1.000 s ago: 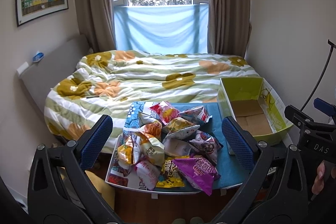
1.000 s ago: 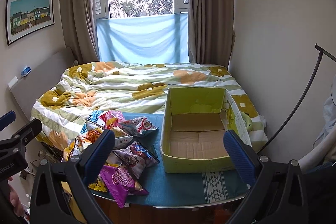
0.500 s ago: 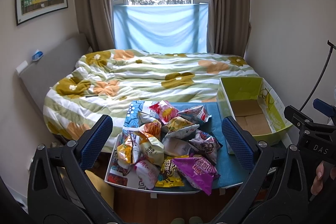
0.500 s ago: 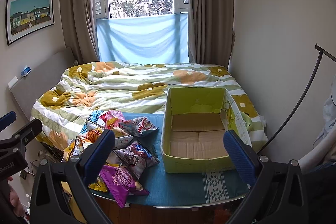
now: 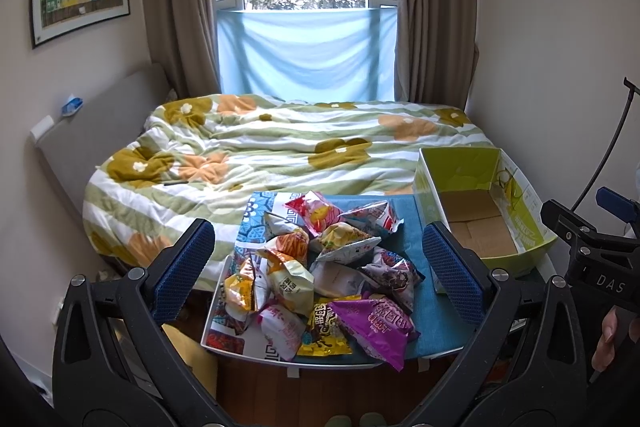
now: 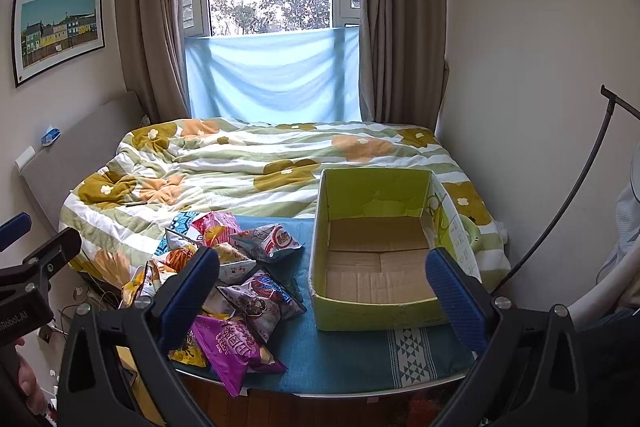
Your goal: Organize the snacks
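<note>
Looking along the left gripper (image 5: 318,263), its two blue-padded fingers (image 5: 182,269) stand wide apart with nothing between them, held above and short of the heap of snack bags (image 5: 320,279). The bags lie piled on the left part of a small counter (image 5: 430,323) covered with a teal cloth, at the foot of a bed (image 5: 280,147) with a flowered quilt. A purple bag (image 5: 372,323) lies at the near edge of the heap, a yellow one (image 5: 324,335) just beside it, and a red bag (image 5: 312,211) at the far side. To the right of the heap stands an open green cardboard box (image 5: 516,203), its brown bottom bare. At the right edge the other gripper's black frame shows, with a hand (image 5: 614,339) below it.

From the right wrist, the right gripper (image 6: 322,287) also has its fingers (image 6: 454,293) spread wide and grips nothing. The green cardboard box (image 6: 376,317) sits between them in the view, upright on the teal cloth, with the snack bags (image 6: 240,279) touching one another in a heap just left of it; the purple bag (image 6: 232,347) hangs a little over the counter's near edge. A framed picture (image 6: 58,27) hangs on the left wall, and curtains (image 6: 400,27) flank the window.
</note>
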Tool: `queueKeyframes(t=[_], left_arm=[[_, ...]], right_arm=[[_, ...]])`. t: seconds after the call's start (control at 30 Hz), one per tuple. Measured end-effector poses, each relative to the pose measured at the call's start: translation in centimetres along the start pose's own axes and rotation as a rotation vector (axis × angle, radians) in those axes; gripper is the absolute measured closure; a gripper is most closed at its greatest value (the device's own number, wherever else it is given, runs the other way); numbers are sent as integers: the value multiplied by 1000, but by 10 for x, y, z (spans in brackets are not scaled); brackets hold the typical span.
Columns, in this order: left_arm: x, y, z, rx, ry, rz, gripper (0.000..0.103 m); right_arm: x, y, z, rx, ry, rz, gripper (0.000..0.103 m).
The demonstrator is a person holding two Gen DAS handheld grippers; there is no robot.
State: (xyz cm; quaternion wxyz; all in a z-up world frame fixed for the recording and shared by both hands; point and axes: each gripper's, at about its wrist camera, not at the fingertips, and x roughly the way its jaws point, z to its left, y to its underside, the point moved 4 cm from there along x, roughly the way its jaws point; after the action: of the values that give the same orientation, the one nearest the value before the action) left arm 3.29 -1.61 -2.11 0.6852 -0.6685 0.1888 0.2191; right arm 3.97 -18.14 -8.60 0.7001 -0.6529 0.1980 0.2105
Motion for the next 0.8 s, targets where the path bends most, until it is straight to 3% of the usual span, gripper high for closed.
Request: queueKeyframes(t=[0.43, 0.67, 0.8], left_arm=[[0, 5, 11, -20, -9, 18, 1], [28, 37, 32, -58, -14, 117, 1], [64, 71, 40, -39, 46, 214, 1]], right_arm=[[3, 1, 2, -3, -16, 12, 0], [27, 13, 21, -42, -122, 100, 0], [57, 40, 36, -62, -147, 172, 0]])
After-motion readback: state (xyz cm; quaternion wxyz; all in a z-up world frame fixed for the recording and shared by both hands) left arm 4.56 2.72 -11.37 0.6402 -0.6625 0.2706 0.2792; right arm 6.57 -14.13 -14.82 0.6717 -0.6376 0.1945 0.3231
